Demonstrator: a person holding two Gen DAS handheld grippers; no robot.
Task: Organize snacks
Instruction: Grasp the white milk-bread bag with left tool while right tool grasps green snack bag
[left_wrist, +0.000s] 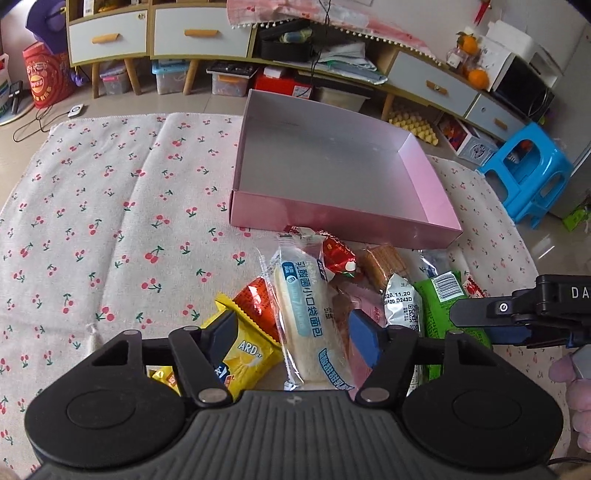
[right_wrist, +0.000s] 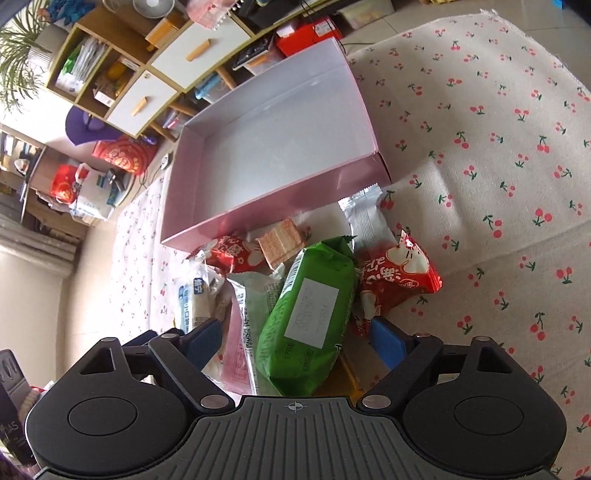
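Note:
A pile of wrapped snacks lies on the cherry-print cloth in front of an empty pink box (left_wrist: 436, 192), also seen in the right wrist view (right_wrist: 280, 206). My left gripper (left_wrist: 297, 338) is open, its blue pads either side of a long white bread pack (left_wrist: 306, 314), next to a yellow snack (left_wrist: 245, 354). My right gripper (right_wrist: 295, 341) is open around a green packet (right_wrist: 310, 317); it shows at the right edge of the left wrist view (left_wrist: 509, 317). A red packet (right_wrist: 400, 271), a silver packet (right_wrist: 365, 216) and a wafer pack (right_wrist: 280, 240) lie beyond.
The cherry-print cloth (left_wrist: 110, 221) covers the floor around the box. Low cabinets with drawers (left_wrist: 199, 33), storage bins and a blue plastic stool (left_wrist: 528, 173) stand beyond the cloth's far edge.

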